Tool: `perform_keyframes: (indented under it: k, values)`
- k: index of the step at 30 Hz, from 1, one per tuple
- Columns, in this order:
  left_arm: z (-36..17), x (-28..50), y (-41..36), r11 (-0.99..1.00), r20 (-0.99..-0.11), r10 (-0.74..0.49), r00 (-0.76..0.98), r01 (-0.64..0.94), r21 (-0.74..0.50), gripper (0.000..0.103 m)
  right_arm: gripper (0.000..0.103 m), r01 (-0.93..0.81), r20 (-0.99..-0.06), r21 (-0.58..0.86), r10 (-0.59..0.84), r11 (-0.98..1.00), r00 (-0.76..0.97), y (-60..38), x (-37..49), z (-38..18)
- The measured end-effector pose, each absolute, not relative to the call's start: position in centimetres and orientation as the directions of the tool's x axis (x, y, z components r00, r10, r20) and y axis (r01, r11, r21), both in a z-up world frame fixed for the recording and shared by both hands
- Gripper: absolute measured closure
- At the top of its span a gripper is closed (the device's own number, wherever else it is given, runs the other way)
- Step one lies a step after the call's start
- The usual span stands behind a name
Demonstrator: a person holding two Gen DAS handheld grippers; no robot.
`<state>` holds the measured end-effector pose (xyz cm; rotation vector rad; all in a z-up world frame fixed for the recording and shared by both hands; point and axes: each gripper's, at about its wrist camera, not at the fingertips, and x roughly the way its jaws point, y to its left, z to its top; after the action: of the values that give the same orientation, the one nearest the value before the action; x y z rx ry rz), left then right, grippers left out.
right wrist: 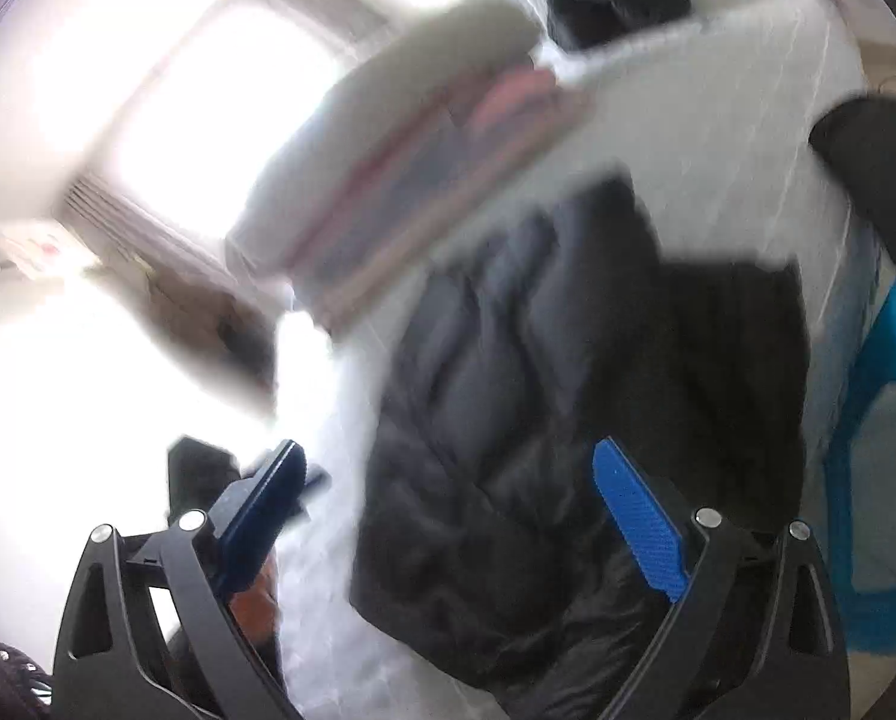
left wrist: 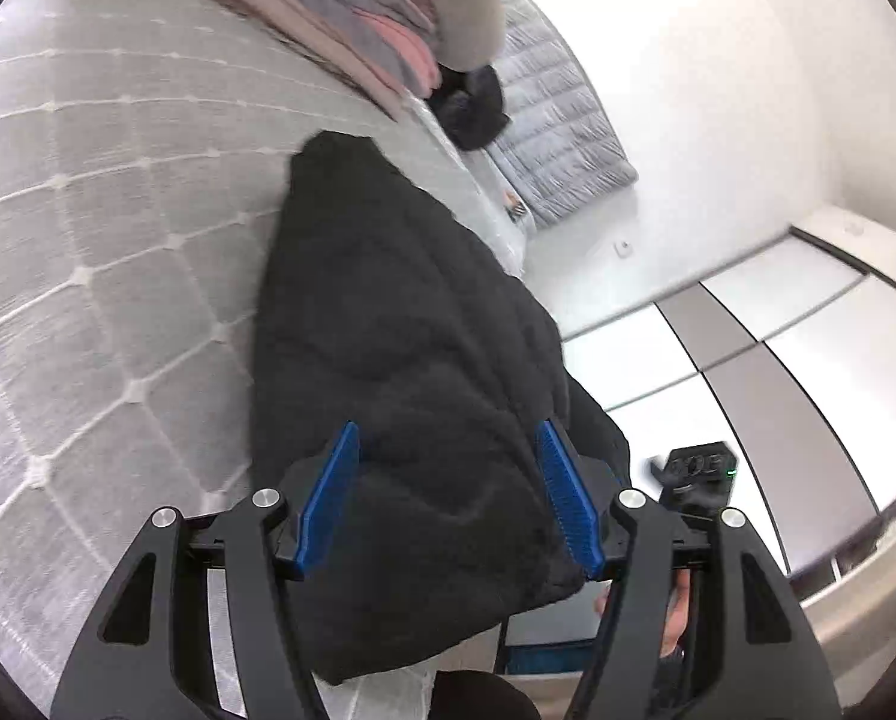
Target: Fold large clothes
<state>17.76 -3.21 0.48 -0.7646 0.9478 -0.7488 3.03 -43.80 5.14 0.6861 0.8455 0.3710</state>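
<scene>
Quilted grey mattress [left wrist: 118, 192] under black jacket [left wrist: 400, 360], long axis running 11 to 5 o'clock from left gripper [left wrist: 448, 498]; both left and right gripper [right wrist: 460, 516] spread, empty.

A quilted mattress [left wrist: 88, 192] bears a black padded jacket [left wrist: 400, 330] (plus stacked folded clothes [left wrist: 352, 18]).

— Noted on the left wrist view: quilted grey mattress [left wrist: 88, 228], white wall [left wrist: 718, 90], wardrobe [left wrist: 808, 348] panelled white and grey.
— Right wrist view, blurred: window [right wrist: 208, 90] blown out with daylight, blue stool [right wrist: 880, 450] beside the bed.
</scene>
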Motion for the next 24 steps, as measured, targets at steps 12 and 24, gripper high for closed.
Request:
perform_keyframes:
  k: [12, 24]
  values:
    - [-1.8, 17.6, -2.5, 0.555, -0.447, -0.780, 0.437, 0.153, -0.818, 0.040, 0.010, 0.210, -0.691, 0.470, 0.209, 0.857, 0.692, -48.6, 1.0, 3.1]
    - [-7.7, 22.2, 0.8, 0.577, -0.523, -0.535, 0.664, -0.165, -0.800, 0.033, 0.008, 0.341, -0.818, 0.280, 0.037, 0.897, 0.574, -49.2, 5.0, -1.5]
